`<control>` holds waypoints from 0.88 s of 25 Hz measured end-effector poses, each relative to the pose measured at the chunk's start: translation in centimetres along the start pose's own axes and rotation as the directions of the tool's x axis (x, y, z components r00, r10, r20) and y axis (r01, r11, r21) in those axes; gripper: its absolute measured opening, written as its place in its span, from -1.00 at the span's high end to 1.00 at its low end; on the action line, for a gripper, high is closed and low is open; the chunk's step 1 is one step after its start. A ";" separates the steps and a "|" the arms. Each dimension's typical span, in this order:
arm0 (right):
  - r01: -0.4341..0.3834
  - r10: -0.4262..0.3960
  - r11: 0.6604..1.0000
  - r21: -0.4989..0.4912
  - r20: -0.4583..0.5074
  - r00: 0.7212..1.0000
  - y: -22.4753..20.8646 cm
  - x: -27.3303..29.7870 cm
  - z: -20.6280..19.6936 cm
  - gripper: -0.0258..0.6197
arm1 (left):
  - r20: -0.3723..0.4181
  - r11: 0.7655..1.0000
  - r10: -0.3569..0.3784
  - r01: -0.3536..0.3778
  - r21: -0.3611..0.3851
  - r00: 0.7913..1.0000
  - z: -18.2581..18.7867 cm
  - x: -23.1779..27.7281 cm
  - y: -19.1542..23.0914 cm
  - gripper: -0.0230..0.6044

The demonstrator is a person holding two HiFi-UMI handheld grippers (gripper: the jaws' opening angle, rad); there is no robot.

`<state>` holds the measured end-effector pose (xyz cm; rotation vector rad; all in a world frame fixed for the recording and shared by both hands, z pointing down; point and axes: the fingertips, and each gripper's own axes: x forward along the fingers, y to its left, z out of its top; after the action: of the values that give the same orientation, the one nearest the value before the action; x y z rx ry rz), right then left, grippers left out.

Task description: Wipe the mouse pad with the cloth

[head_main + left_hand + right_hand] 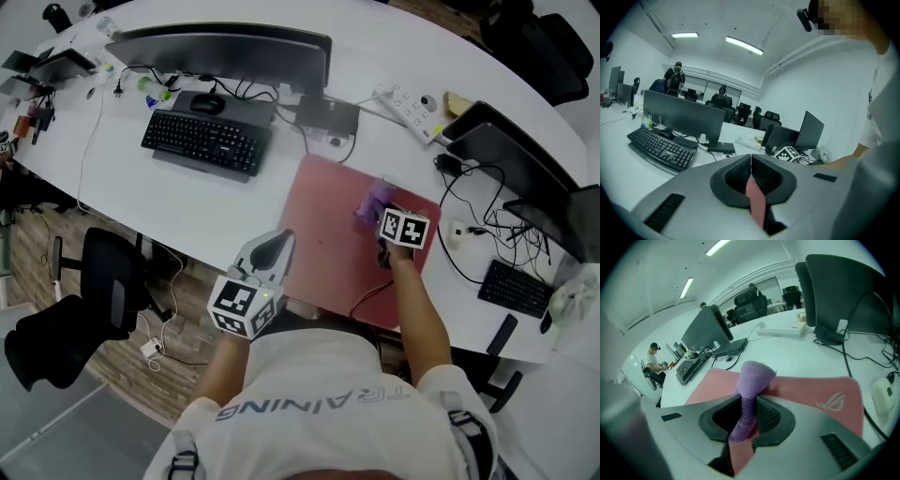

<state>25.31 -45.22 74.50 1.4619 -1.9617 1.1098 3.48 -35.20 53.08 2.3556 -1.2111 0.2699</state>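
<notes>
Wiping, likely | right gripper point(749, 420) clamped on cloth point(752, 380) over mouse pad point(811, 390) | left gripper point(751, 176) jaws together, empty | next: press cloth down, sweep

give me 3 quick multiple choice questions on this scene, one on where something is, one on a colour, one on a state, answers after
1. Where does the mouse pad lie? A on the floor; B on the white desk; C on a chair.
2. What colour is the cloth? A green; B purple; C white.
3. How is the right claw? A shut on the cloth; B wide open, empty; C out of view.
Answers: 1 B, the pad lies flat on the desktop; 2 B, it shows purple in the head and right gripper views; 3 A, its jaws pinch the cloth's lower end.
</notes>
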 end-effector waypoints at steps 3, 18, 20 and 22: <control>0.026 -0.026 0.999 0.020 0.002 1.000 -3.2 -1.8 -0.6 0.62 | -0.005 1.000 -0.020 0.020 0.010 1.000 0.1 1.1 -2.0 0.82; 0.200 -0.199 0.980 0.024 -0.020 0.980 -15.7 -9.7 -3.5 0.62 | -0.031 0.996 -0.073 0.074 0.053 0.997 -0.7 3.7 -9.0 0.82; 0.227 -0.227 0.974 0.007 -0.008 0.974 -16.1 -10.5 -3.7 0.62 | -0.033 0.996 -0.073 0.075 0.054 0.997 -0.8 3.4 -9.1 0.82; 0.227 -0.227 0.974 0.007 0.036 0.973 -15.7 -11.6 -3.3 0.62 | -0.032 0.996 -0.075 0.076 0.046 0.997 -0.8 3.0 -9.0 0.82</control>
<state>43.59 -37.75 72.98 1.6707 -1.7621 0.9918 12.55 -32.48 52.04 2.4235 -1.1104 0.3106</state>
